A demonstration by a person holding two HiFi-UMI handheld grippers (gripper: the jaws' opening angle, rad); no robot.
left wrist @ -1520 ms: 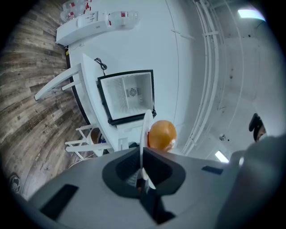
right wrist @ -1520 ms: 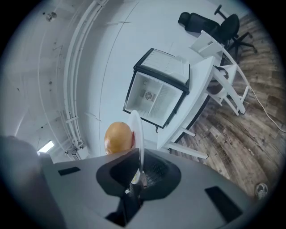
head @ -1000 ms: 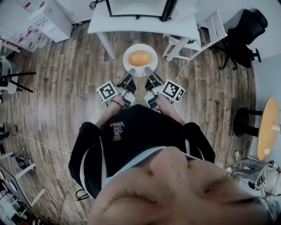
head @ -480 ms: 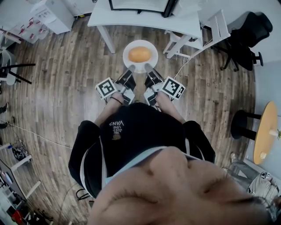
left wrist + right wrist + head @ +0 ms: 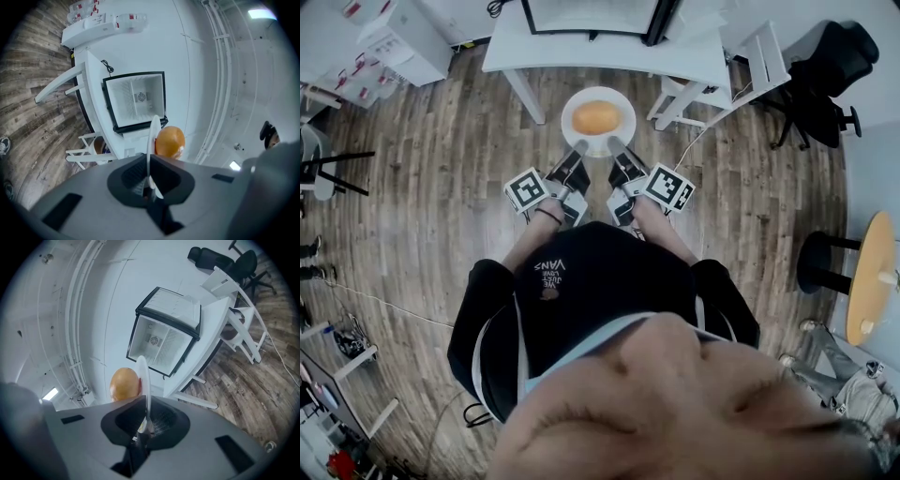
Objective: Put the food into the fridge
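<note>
A white plate point(image 5: 569, 123) carries a round orange-brown piece of food point(image 5: 597, 117) in front of the person, above the wood floor. My left gripper point(image 5: 579, 150) is shut on the plate's near rim, and my right gripper point(image 5: 614, 146) is shut on the same rim beside it. In the left gripper view the plate point(image 5: 153, 136) shows edge-on between the jaws, with the food point(image 5: 169, 142) to its right. In the right gripper view the plate point(image 5: 144, 373) is also clamped edge-on, the food point(image 5: 124, 384) to its left. An open small fridge point(image 5: 138, 98) point(image 5: 164, 341) stands ahead on a white table point(image 5: 609, 49).
A white chair point(image 5: 741, 70) stands right of the table and a black office chair point(image 5: 825, 75) beyond it. A round wooden table point(image 5: 872, 272) and a black stool point(image 5: 820, 267) are at far right. A white cabinet point(image 5: 403, 42) is at upper left.
</note>
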